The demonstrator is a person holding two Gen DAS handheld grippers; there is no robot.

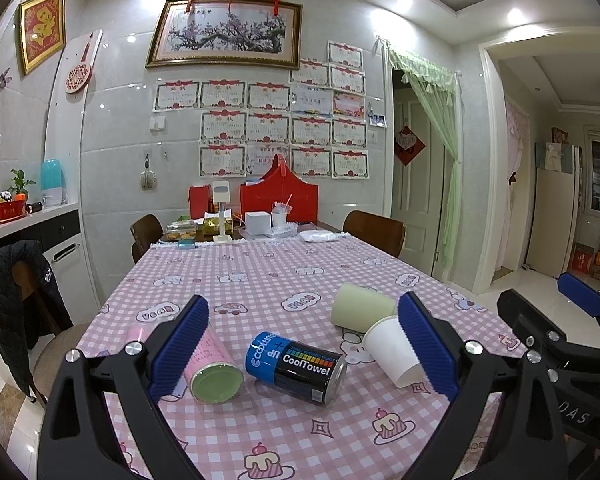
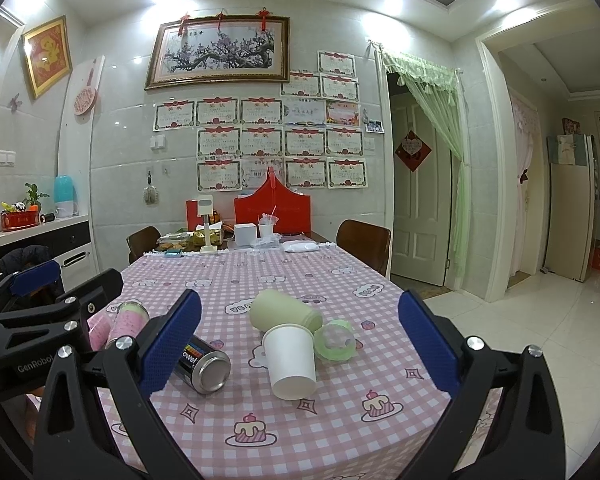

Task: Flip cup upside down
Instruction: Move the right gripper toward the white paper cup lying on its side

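A white paper cup (image 2: 291,362) lies on its side on the pink checked tablecloth (image 2: 300,432), base toward me; it also shows in the left wrist view (image 1: 394,354). A pale green cup (image 2: 282,310) lies on its side just behind it, touching it, also in the left wrist view (image 1: 360,308). A green lid (image 2: 334,338) rests to its right. My right gripper (image 2: 300,344) is open and empty, above the near table edge, in line with the white cup. My left gripper (image 1: 304,346) is open and empty, with a CoolTowel can (image 1: 296,366) between its fingers' line of sight.
A pink tube with a green end (image 1: 210,372) lies left of the can. Another pink tube (image 2: 130,318) lies at the left. Boxes, food and a red holder (image 1: 278,196) crowd the table's far end. Chairs (image 1: 374,232) stand at the sides. The right gripper shows at the right edge (image 1: 580,300).
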